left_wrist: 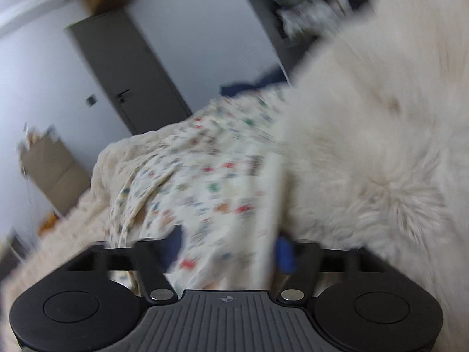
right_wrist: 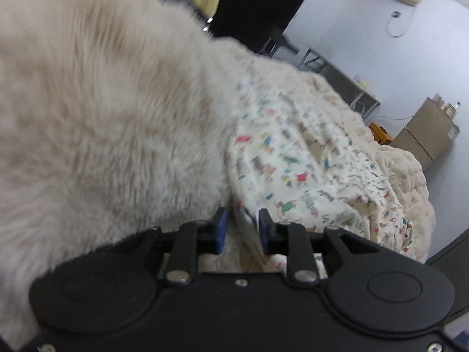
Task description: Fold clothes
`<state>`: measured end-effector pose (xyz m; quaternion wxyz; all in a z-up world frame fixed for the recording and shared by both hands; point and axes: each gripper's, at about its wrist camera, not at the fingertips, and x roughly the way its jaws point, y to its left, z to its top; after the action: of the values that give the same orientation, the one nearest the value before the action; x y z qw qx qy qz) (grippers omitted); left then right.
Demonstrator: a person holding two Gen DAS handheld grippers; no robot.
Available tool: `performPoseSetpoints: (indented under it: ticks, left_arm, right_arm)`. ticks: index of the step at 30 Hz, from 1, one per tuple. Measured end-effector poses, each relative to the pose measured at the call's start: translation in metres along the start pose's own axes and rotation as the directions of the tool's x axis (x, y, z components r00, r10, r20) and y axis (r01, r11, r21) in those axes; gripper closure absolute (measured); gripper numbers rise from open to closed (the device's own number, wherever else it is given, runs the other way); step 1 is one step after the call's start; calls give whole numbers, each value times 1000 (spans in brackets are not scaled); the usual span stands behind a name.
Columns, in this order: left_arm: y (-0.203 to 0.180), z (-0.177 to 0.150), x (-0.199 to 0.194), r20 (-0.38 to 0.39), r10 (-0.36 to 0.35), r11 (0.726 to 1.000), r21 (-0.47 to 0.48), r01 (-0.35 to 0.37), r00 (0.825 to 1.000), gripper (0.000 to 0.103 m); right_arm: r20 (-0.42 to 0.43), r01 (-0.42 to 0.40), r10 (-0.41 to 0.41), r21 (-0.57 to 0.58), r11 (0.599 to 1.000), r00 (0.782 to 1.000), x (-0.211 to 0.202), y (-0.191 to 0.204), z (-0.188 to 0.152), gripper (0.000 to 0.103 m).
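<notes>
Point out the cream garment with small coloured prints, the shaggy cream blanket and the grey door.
Cream printed garment (left_wrist: pixel 222 176), left wrist view, middle panel.
Shaggy cream blanket (right_wrist: pixel 102 117), right wrist view, raised fold.
Grey door (left_wrist: pixel 123 67), left wrist view, centre panel.

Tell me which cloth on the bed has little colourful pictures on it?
The thin cream printed garment, lying between both hand-held grippers' fingers. The fluffy cream blanket beside it is plain and furry.
</notes>
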<state>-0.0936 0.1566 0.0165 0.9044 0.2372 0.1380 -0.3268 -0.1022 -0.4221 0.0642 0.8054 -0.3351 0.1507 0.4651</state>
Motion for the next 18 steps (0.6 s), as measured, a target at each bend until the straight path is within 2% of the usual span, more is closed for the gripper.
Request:
performPoseSetpoints:
  ticks: [2,3,4,5,7,8,9,12,13,15,16,17,18]
  left_arm:
    - [26,-6,-7,-20,84,995,-46,-85,996,12]
    - [40,-9,-9,-46,138,988,-62,-141,989,11]
    - [66,-17,3,-165,269,960,-29,-277,949,11]
    - [83,-22,12,-233,315,945,-16,-328,920,11]
    - [110,-32,26,-307,354,927,-12,-376,883,11]
    - [136,-43,42,-363,391,906,-12,-424,846,11]
    - [161,-57,64,-417,433,881,8,-473,800,15]
    - [188,-86,112,-520,497,856,162,-491,695,22]
    - [189,-95,118,-541,502,857,206,-473,675,22]
    - [188,-118,151,-590,502,865,331,-378,632,24]
    - [188,-121,159,-589,499,866,343,-363,636,25]
    - [188,-124,168,-586,495,869,352,-349,642,33]
    - [189,-125,179,-572,481,876,334,-347,665,37]
  right_arm:
    - [102,33,-40,67,997,994,-15,-8,-1,49]
    - [133,50,-62,89,995,989,-21,-8,0,46]
    - [167,81,-101,120,989,981,-24,-10,1,44]
    - [183,97,-121,138,986,976,-23,-14,2,44]
    - [196,126,-158,169,978,968,-13,-19,4,44]
    - [203,142,-179,187,972,963,-7,-22,4,43]
    - [198,148,-188,201,968,962,0,-23,5,43]
    - [170,155,-199,239,958,965,27,-23,7,42]
    - [160,158,-202,252,955,966,35,-24,7,40]
    - [132,155,-199,285,946,971,55,-24,9,38]
    - [119,148,-191,301,942,974,63,-24,9,38]
    - [105,140,-182,321,936,978,71,-25,10,38]
    - [90,134,-176,357,924,980,79,-27,10,38]
